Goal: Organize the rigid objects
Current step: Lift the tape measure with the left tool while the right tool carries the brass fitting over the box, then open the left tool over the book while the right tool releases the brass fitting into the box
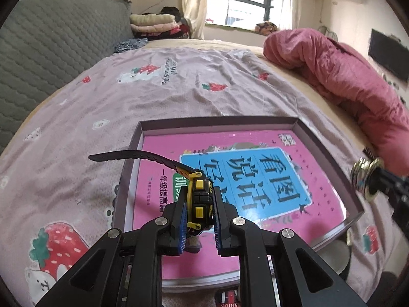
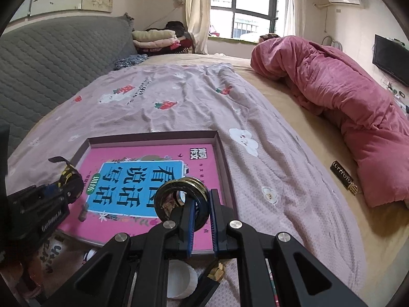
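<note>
My left gripper [image 1: 200,194] is shut on a black and yellow wristwatch [image 1: 199,186], whose black strap [image 1: 133,154] sticks out to the left. It hangs over a shallow grey box [image 1: 141,133] that holds a pink book [image 1: 268,204]. My right gripper [image 2: 202,199] is shut on a round gold and black ring-shaped object [image 2: 179,192] over the same box [image 2: 153,136] and book [image 2: 143,189]. The right wrist view shows the left gripper [image 2: 60,188] with the watch [image 2: 70,179] at the left. In the left wrist view the ring [image 1: 366,176] sits at the right edge.
The box lies on a bed with a mauve strawberry-print sheet [image 2: 179,102]. A rolled pink duvet [image 2: 345,102] runs along the right side, with a black bar with gold lettering [image 2: 343,177] beside it. A white lid [image 2: 182,278] lies below the right gripper. A grey quilted headboard [image 1: 51,56] stands at left.
</note>
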